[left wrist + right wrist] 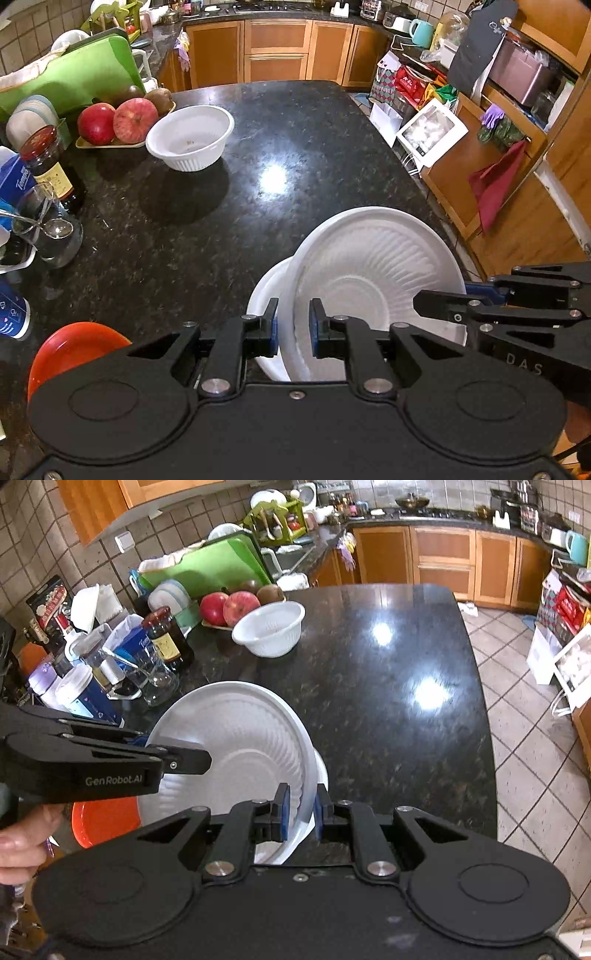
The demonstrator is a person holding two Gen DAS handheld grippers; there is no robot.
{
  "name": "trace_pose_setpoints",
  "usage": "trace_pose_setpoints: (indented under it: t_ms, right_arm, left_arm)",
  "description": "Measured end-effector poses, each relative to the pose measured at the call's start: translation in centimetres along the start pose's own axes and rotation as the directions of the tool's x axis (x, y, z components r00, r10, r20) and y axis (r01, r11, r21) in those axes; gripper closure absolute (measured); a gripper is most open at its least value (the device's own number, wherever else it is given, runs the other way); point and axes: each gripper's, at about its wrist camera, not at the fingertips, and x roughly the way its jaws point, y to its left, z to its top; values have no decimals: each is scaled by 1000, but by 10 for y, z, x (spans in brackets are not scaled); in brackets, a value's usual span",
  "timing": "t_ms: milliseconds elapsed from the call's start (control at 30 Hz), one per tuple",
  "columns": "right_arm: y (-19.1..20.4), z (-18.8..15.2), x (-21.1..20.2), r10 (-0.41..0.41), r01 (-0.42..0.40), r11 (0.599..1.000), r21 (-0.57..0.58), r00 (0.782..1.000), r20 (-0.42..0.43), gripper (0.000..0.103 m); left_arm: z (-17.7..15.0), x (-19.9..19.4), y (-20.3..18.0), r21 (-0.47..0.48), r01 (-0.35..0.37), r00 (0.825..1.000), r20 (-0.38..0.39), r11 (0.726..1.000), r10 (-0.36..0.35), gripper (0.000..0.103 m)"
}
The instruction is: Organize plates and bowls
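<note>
A large white ribbed bowl (369, 266) is held tilted above the dark granite counter (258, 147), over a second white dish (266, 295) under it. My left gripper (293, 325) is shut on the bowl's near-left rim. My right gripper (301, 812) is shut on its right rim; the bowl also shows in the right wrist view (229, 731). A smaller white ribbed bowl (190, 136) stands upright at the far left of the counter, also in the right wrist view (269, 627). An orange dish (70, 350) lies at the near left.
Along the counter's left side stand a tray of apples (118, 120), a sauce jar (48, 162), a glass with a spoon (48, 225) and a green cutting board (70, 77). Wooden cabinets (277, 51) are behind, shelves and bags (413, 88) to the right.
</note>
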Motion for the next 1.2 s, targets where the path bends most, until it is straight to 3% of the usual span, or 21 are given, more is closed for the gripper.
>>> trace_pose_setpoints:
  t_ms: [500, 1200]
  right_arm:
    - [5, -2, 32, -48, 50, 998, 38, 998, -46, 87]
    - [-3, 4, 48, -86, 91, 993, 69, 994, -68, 85]
  left_arm:
    - [-5, 28, 21, 17, 39, 997, -62, 999, -38, 83]
    - [-1, 28, 39, 5, 55, 996, -68, 998, -54, 82]
